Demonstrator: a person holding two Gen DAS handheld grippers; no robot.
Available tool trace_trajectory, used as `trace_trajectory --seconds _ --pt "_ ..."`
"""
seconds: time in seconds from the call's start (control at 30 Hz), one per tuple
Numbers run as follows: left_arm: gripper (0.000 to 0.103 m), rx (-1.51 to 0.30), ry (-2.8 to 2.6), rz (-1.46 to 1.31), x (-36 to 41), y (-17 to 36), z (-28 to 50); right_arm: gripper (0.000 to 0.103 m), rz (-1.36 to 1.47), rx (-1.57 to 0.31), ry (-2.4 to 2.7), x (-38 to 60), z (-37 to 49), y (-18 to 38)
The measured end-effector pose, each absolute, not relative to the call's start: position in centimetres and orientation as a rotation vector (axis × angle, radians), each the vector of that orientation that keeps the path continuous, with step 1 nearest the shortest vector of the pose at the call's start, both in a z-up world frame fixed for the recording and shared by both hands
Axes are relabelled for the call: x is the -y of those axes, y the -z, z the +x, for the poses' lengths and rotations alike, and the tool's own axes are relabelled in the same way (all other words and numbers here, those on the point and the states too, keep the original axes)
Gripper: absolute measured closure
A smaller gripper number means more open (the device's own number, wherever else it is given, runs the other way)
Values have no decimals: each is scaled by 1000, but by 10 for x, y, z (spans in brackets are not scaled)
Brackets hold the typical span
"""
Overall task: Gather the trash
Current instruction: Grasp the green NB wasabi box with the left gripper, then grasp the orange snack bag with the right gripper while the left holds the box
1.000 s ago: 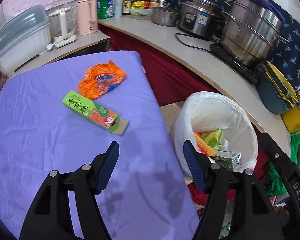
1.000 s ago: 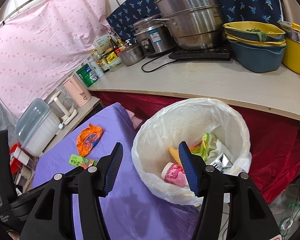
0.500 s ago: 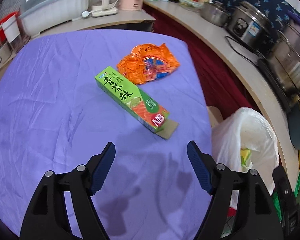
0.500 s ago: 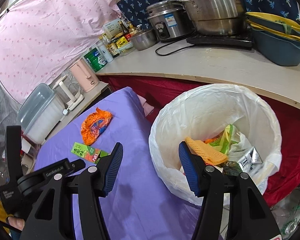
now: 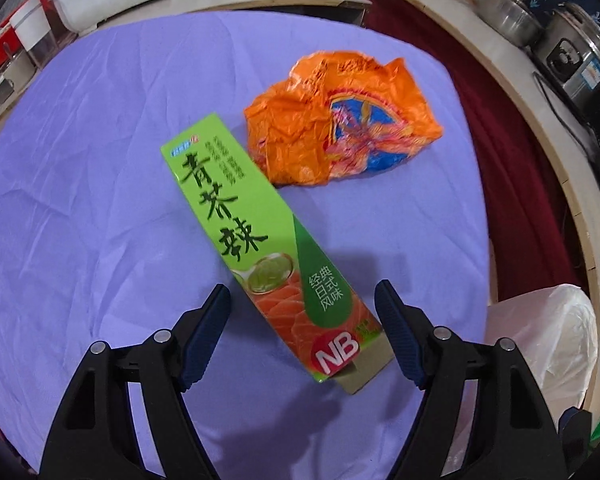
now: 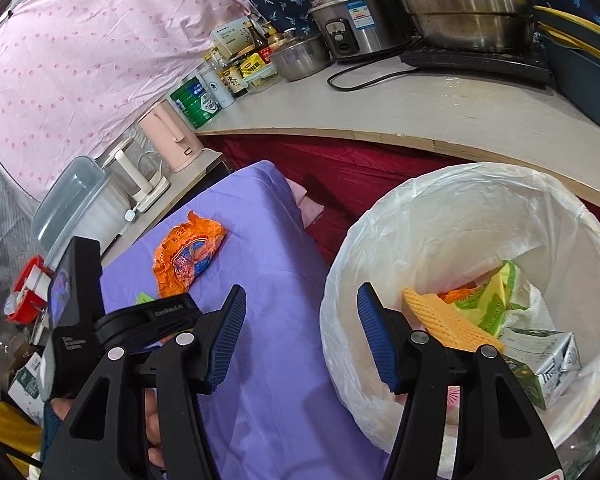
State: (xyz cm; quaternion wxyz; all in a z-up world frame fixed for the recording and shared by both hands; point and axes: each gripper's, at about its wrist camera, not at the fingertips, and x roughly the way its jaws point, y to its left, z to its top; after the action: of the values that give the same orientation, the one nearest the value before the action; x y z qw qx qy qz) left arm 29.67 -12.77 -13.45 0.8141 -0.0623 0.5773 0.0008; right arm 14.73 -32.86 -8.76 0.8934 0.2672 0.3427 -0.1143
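A long green carton [image 5: 260,224] with an orange salmon print lies flat on the purple tablecloth [image 5: 80,200]. A crumpled orange wrapper [image 5: 340,128] rests just beyond it. My left gripper [image 5: 302,290] points steeply down over the carton's near end. Its jaws stand wide to either side of the carton and the pads do not press it. My right gripper [image 6: 300,291] is open and holds nothing, hanging between the table's edge and the white-lined trash bin [image 6: 460,208]. The bin holds cartons and wrappers. The orange wrapper [image 6: 188,256] also shows in the right wrist view.
The bin's bag [image 5: 548,340] stands just off the table's right edge. A curved counter [image 6: 440,112] behind carries a rice cooker [image 6: 352,24], big steel pots, bottles and a pink kettle [image 6: 172,136]. A lidded plastic box [image 6: 72,208] sits beyond the table's far end.
My left gripper swung from the bin side over the table and sank toward the carton, which now lies between its fingers. My right gripper dropped a little closer to the bin.
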Motion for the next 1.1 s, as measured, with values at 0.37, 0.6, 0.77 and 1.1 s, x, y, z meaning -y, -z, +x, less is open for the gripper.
trace_trajectory --seconds 0.37,0.6,0.77,1.1 --pt "63 -1181 20 -92 78 131 272 47 541 -751 185 296 159 94" --pt "66 -1105 -6 -86 27 111 269 47 503 -777 119 257 187 96" --pt "66 -1077 -30 -86 -3 104 273 46 482 -802 73 228 225 104" --pt "66 -1082 -37 -81 -47 111 280 47 413 -828 50 182 303 117"
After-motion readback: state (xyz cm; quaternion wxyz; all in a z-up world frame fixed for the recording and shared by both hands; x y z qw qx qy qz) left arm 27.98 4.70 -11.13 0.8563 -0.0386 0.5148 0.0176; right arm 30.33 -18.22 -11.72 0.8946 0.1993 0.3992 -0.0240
